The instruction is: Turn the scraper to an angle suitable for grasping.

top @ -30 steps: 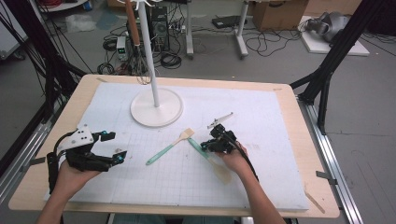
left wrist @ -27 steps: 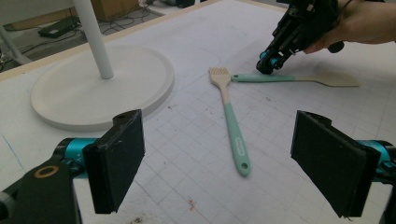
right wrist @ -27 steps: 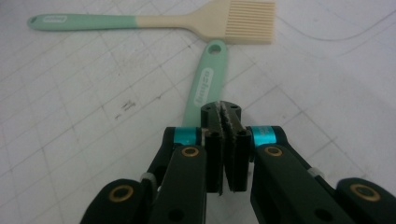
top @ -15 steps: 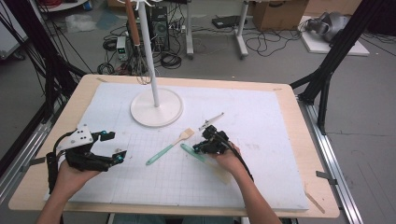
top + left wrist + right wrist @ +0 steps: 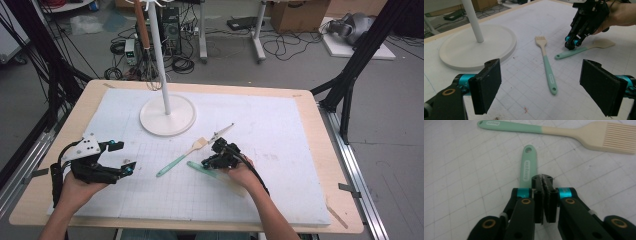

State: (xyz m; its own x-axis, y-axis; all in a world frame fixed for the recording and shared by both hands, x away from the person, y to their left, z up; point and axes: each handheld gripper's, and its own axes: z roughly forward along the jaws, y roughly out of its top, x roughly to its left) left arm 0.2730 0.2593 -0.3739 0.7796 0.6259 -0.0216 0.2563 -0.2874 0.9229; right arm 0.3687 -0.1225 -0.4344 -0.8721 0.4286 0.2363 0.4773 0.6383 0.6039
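The right gripper (image 5: pixel 207 163) has moved left, jaws pressed together over the mint-handled, cream-bladed spatula (image 5: pixel 212 172); the left gripper (image 5: pixel 122 159) stays wide apart.

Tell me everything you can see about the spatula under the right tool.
The spatula lies flat on the white gridded mat, beside the brush. It has a mint green handle, apparently silicone or plastic, with a hang hole at its end and faint lettering, and a cream, flat blade. The right tool stands over the handle with its jaws pressed together, tips at the handle's surface; whether they pinch it cannot be told. The hole end points away from the person's hand.
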